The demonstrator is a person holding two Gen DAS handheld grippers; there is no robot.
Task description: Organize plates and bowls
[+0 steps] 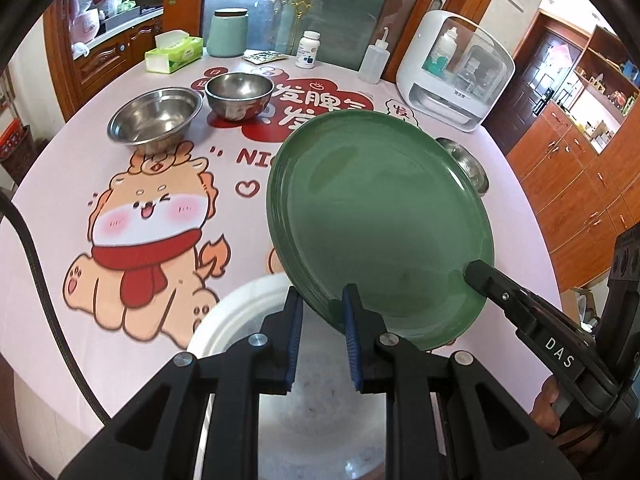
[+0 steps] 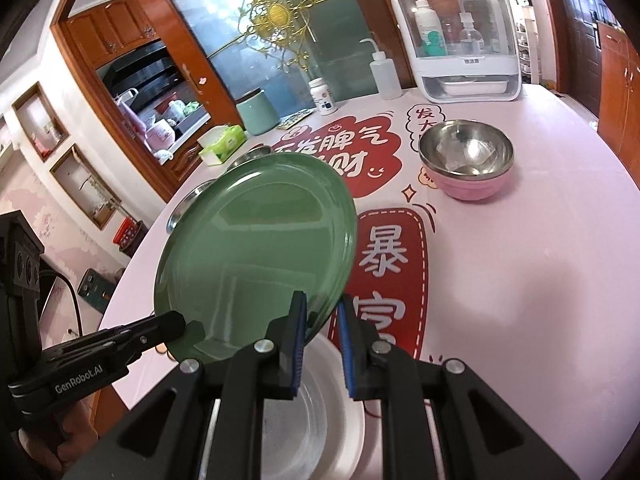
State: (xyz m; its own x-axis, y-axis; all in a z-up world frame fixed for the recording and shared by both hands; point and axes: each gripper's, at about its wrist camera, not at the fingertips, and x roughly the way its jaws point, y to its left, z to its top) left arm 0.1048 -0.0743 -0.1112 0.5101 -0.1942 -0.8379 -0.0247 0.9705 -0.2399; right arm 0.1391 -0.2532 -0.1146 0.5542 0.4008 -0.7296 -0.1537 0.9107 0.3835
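A green plate (image 1: 380,216) hangs tilted above the pink tablecloth, held by both grippers. My left gripper (image 1: 323,297) is shut on its near rim, and in the right wrist view it clamps the plate's lower left edge (image 2: 180,325). My right gripper (image 2: 322,301) is shut on the rim of the green plate (image 2: 256,248); in the left wrist view it bites the lower right edge (image 1: 474,270). A white plate (image 1: 224,320) lies on the table right under the grippers. Two steel bowls (image 1: 156,120) (image 1: 239,94) stand at the far left. A steel bowl nested in a pink bowl (image 2: 466,160) stands at the far right.
Along the table's back edge stand a tissue box (image 1: 173,51), a green canister (image 1: 228,32), a pill bottle (image 1: 309,49), a squeeze bottle (image 1: 375,60) and a white storage box (image 1: 452,76). Wooden cabinets (image 1: 576,184) rise to the right beyond the table.
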